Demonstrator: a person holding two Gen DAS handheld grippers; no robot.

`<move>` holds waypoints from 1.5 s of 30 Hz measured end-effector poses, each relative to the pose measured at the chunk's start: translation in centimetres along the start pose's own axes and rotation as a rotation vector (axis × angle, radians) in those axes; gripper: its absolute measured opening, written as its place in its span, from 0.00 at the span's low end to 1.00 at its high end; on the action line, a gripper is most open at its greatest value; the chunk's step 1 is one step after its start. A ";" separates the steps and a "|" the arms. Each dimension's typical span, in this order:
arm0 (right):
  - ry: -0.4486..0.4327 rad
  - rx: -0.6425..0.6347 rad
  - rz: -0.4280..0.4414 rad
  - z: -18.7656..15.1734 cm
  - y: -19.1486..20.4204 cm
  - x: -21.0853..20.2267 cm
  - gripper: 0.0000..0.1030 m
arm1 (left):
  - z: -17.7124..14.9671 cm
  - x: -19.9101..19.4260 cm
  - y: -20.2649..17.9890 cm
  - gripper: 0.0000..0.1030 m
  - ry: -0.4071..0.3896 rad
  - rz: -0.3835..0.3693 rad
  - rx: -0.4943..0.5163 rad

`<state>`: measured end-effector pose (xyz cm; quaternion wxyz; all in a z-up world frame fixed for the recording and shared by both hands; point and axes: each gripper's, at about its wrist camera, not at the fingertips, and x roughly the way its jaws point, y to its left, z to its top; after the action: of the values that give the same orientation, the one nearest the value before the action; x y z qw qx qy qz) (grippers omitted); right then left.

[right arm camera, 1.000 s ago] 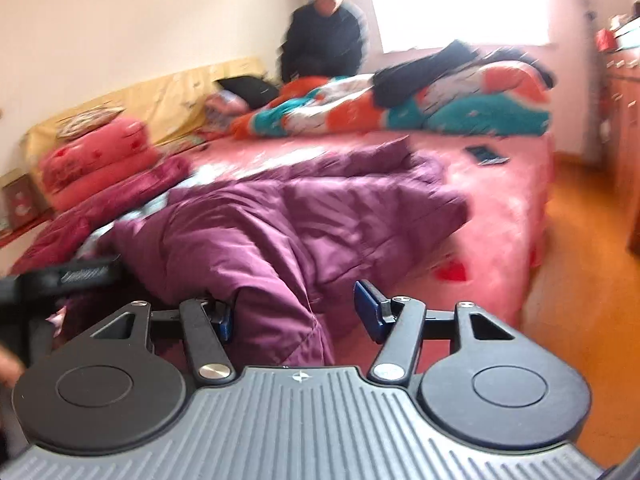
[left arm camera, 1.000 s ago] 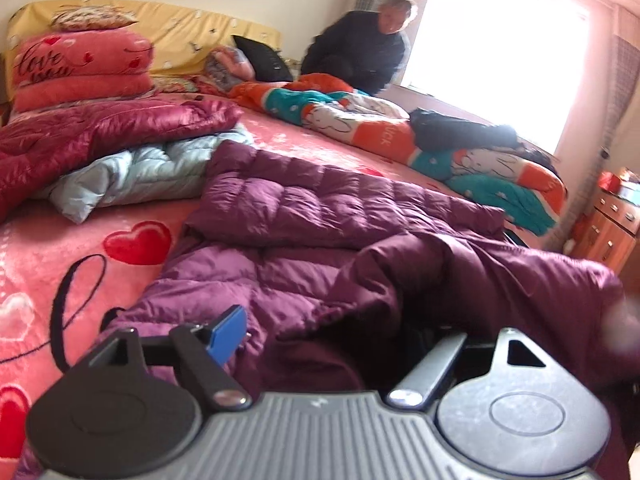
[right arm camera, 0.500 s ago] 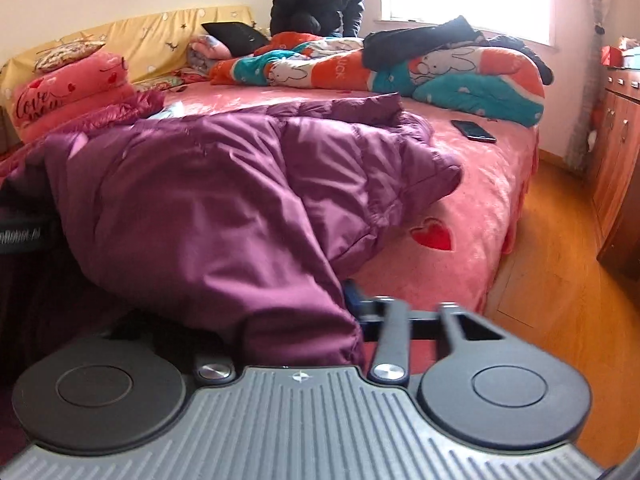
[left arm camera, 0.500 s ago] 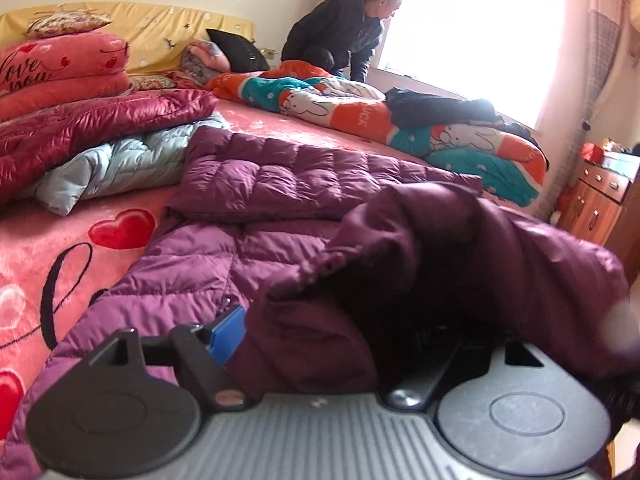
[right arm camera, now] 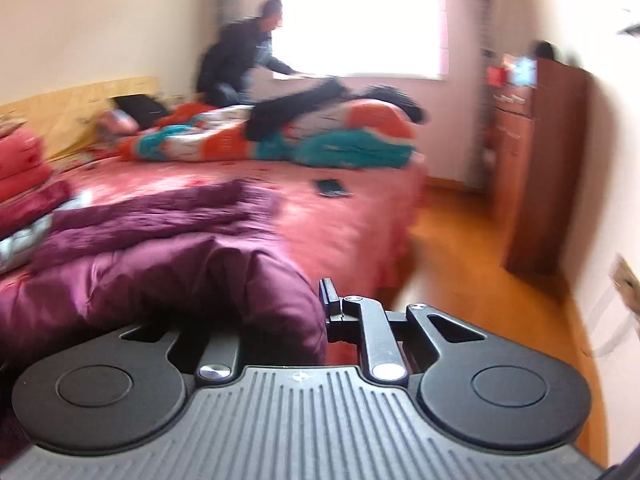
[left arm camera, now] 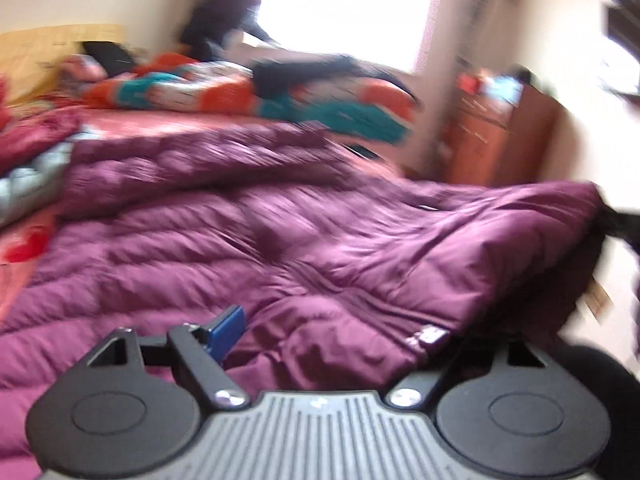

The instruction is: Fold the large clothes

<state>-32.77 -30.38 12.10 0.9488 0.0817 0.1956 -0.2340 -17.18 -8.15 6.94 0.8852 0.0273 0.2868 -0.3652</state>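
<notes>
A large purple quilted down coat point(left arm camera: 280, 240) lies spread over the pink bed point(right arm camera: 340, 220). In the left wrist view its near edge fills the space between my left gripper's point(left arm camera: 332, 340) jaws; the blue left pad point(left arm camera: 228, 328) shows, the right finger is hidden under fabric. In the right wrist view a bunched fold of the coat point(right arm camera: 240, 280) sits between my right gripper's point(right arm camera: 280, 312) jaws, the right finger point(right arm camera: 332, 300) pressing against it, the left finger hidden. Both views are motion-blurred.
An orange and teal quilt point(right arm camera: 320, 136) with dark clothes lies across the far bed. A person point(right arm camera: 244, 64) leans by the window. A phone point(right arm camera: 332, 188) lies on the bed. A wooden dresser point(right arm camera: 532, 160) stands right, beside wooden floor point(right arm camera: 460, 260). Red bedding point(right arm camera: 24, 176) is at left.
Both grippers have swung to the right with the coat. The lifted fold has come down, so the coat now lies flatter and wider across the bed. The person has leaned toward the window.
</notes>
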 end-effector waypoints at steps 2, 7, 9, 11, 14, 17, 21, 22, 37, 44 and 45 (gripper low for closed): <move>0.033 0.053 -0.030 -0.8 -2.2 0.0 0.18 | -0.7 0.0 -1.4 0.77 0.048 -0.053 0.051; 0.127 0.123 -0.028 -2.0 -4.0 0.3 0.21 | -1.4 -0.4 -3.1 0.78 0.088 -0.118 0.117; 0.168 0.106 -0.035 -2.1 -3.9 0.7 0.33 | -1.3 -1.0 -3.0 0.78 0.088 -0.138 0.103; 0.209 0.110 -0.035 -2.4 -4.0 -0.2 0.51 | -0.9 -1.8 -2.7 0.78 0.077 -0.153 0.073; 0.228 0.124 -0.023 -2.4 -4.3 -0.9 0.70 | -0.3 -3.2 -1.6 0.81 0.054 -0.149 -0.003; 0.238 0.161 0.005 -2.7 -5.1 -2.0 1.00 | 0.2 -4.9 0.8 0.82 0.012 -0.086 -0.077; 0.221 0.331 0.113 -3.3 -6.9 -3.7 1.00 | 0.6 -7.0 5.0 0.82 -0.043 0.047 -0.186; 0.211 0.386 0.136 -3.3 -7.5 -3.7 1.00 | 0.6 -7.4 6.0 0.82 -0.051 0.090 -0.212; 0.432 0.660 0.252 -5.5 -10.9 4.4 1.00 | -1.9 -9.1 18.9 0.82 -0.025 0.344 -0.636; 0.483 0.820 0.435 -7.1 -12.1 7.5 1.00 | -3.5 -7.5 20.1 0.82 0.047 0.263 -0.712; 0.494 0.828 0.465 -7.1 -12.0 7.7 1.00 | -3.7 -7.3 20.2 0.82 0.062 0.250 -0.722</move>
<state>-34.58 -42.33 1.72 0.7896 0.5432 0.2812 -0.0489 -9.74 12.23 4.40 0.8665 -0.2406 0.4178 -0.1290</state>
